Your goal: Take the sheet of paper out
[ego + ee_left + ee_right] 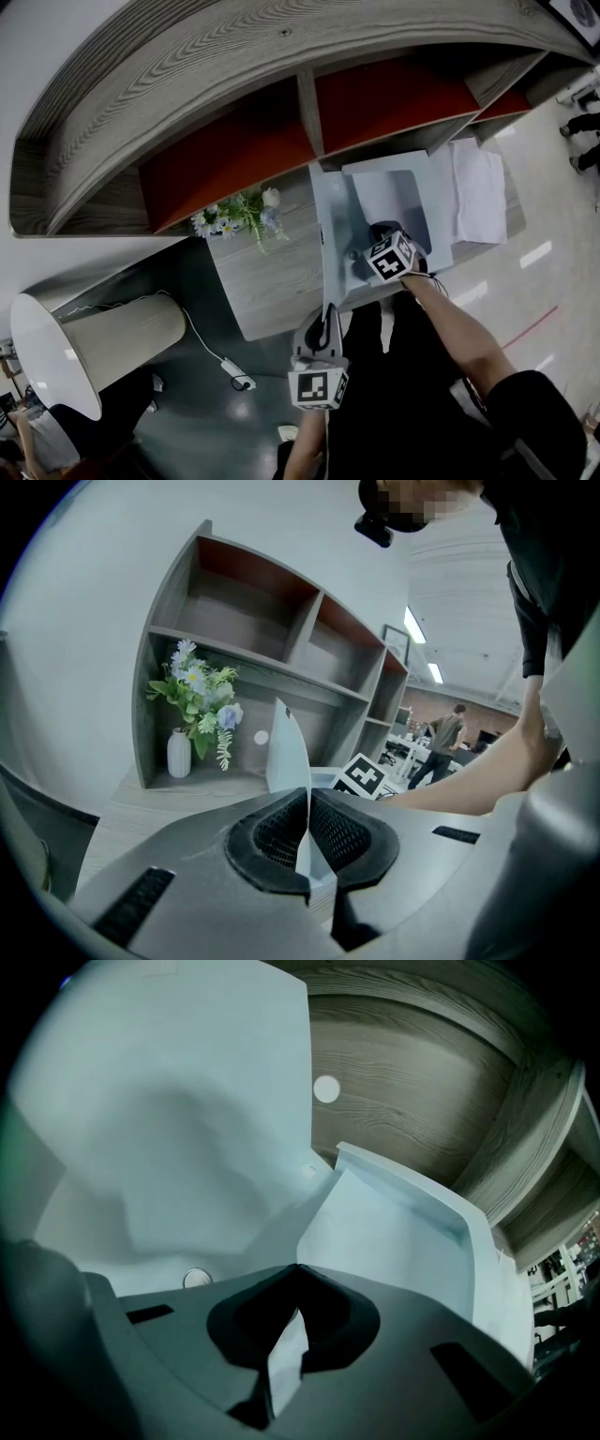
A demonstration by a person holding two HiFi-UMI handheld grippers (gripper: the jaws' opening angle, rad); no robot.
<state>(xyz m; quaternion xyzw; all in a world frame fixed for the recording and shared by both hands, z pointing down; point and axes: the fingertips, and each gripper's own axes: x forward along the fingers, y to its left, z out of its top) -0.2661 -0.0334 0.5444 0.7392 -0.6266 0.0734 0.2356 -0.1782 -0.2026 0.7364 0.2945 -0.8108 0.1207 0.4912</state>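
Observation:
A pale, see-through folder [330, 208] lies open on the wooden desk [267, 281]. Its flap [286, 750] stands upright, and my left gripper [307, 817] is shut on that flap's lower edge. In the head view the left gripper [325, 323] sits at the desk's near edge. My right gripper [296, 1283] reaches into the folder pocket and is shut on a corner of the white sheet of paper [375, 1241]. The same sheet of paper [394, 199] shows under the right gripper [367, 246] in the head view. A round snap button [196, 1279] sits on the folder beside the right jaws.
A curved wooden shelf unit [225, 141] with red-backed compartments rises behind the desk. A white vase of flowers [234, 217] stands at the desk's left. Another white sheet [478, 192] lies to the right of the folder. A floor lamp shade [84, 342] stands at lower left.

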